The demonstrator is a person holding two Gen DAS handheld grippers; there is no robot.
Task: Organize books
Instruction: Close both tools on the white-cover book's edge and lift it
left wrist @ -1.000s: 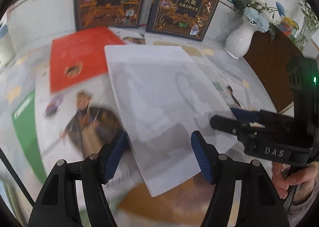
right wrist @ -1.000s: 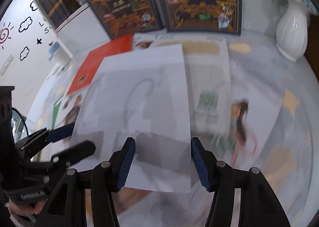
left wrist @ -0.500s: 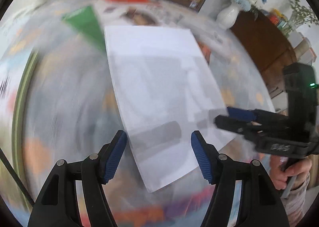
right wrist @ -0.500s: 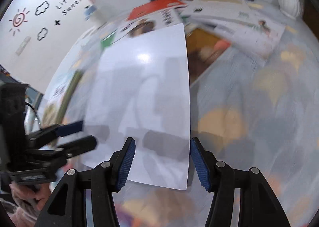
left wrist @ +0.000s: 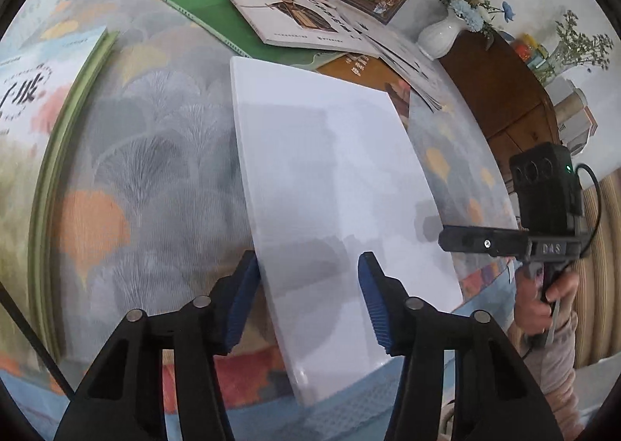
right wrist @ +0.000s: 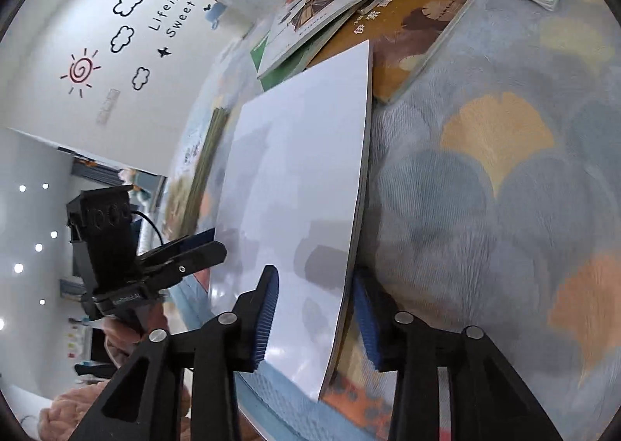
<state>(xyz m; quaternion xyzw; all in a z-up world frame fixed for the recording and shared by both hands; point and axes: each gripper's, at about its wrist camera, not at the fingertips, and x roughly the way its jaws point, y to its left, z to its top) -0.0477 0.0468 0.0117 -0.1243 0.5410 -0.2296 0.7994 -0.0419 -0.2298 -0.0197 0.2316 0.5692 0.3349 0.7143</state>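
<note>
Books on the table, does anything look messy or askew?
Yes. The books at the back lie in a crooked, overlapping heap: a white illustrated book sits skewed on a green one and a brown one. The white book overhangs the table's near edge.
</note>
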